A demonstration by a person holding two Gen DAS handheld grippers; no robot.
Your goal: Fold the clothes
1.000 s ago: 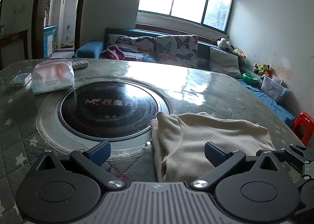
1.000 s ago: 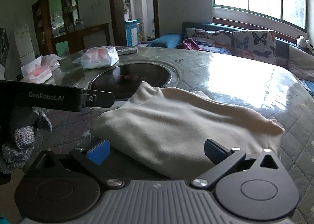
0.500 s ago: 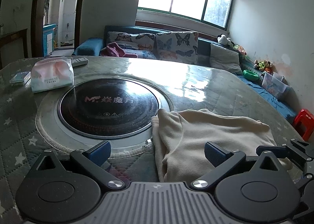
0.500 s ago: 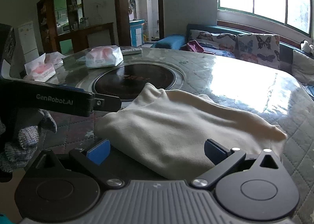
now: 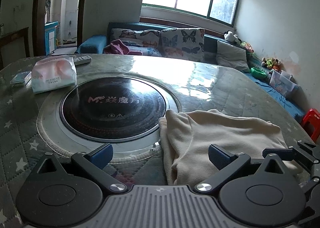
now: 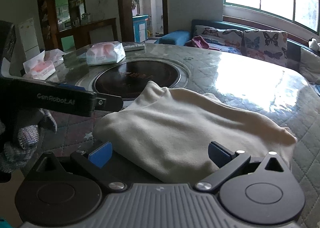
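Observation:
A cream garment [image 5: 218,134] lies folded into a flat bundle on the quilted table, just right of the round black hob [image 5: 114,106]. It also shows in the right wrist view [image 6: 180,128]. My left gripper [image 5: 160,155] is open and empty, just short of the bundle's near left edge. My right gripper [image 6: 160,153] is open and empty, its fingers on either side of the bundle's near edge, not closed on it. The left gripper's body [image 6: 60,100] and a gloved hand [image 6: 24,138] show at the left of the right wrist view.
A pink tissue pack [image 5: 54,75], a small box [image 5: 21,78] and a remote [image 5: 82,59] lie at the table's far left. A second tissue pack [image 6: 39,67] sits further left. A sofa with butterfly cushions [image 5: 180,42] runs behind. A red stool [image 5: 312,122] stands at right.
Both grippers have drawn back slightly and risen from the garment. The garment lies as before, and both grippers stay open.

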